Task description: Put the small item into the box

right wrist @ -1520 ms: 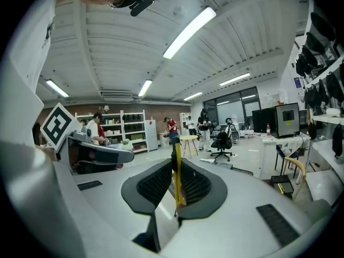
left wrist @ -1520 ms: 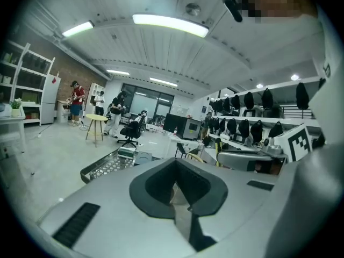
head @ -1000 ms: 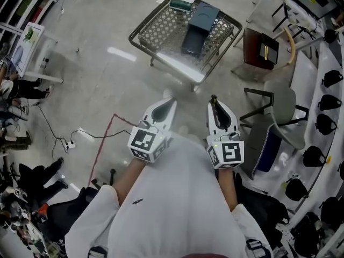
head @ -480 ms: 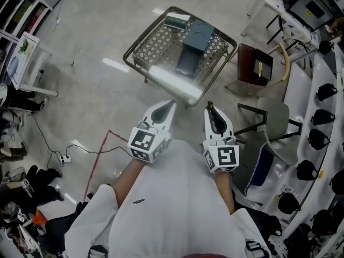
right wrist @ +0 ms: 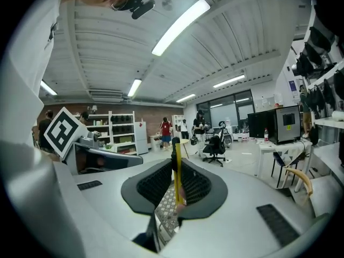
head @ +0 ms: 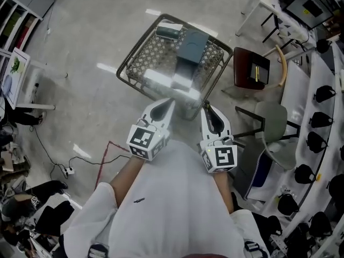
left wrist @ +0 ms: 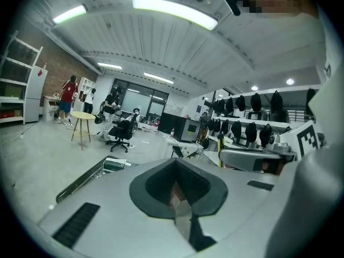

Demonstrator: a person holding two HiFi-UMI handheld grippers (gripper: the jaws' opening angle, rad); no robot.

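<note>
Well, progress: the job is looking early to me. The small item is being carried, not delivered, and the box is standing well apart from both grippers.

Small item: a thin yellow stick [right wrist: 176, 163] with a dark tip is standing upright between the pads of the right gripper [head: 207, 109]. I am taking it for the piece meant for the box, though exactly what it is I cannot tell.

Box: the dark box [head: 192, 43] is sitting on the mesh table [head: 146, 54], toward its far side. Glare is washing over the near end, so I cannot tell whether it is lying open or whether anything is inside.

Also on the table: a green-and-white packet [head: 168, 32] is lying just beside the box at the far corner, with no gripper touching it.

Right claw: it is clenching on the yellow stick, and the dark tip is poking up past the pads.

Left claw: the left gripper [head: 168, 105] is pressing its jaws together with nothing between them.

Pose: the person is holding both grippers close in front of the chest, side by side and a little apart. Their noses are pointing forward at the table, whose near edge is showing just beyond the tips in the head view.

Left to do: by my reckoning, carrying the stick out over the box, lowering it in and letting go.
</note>
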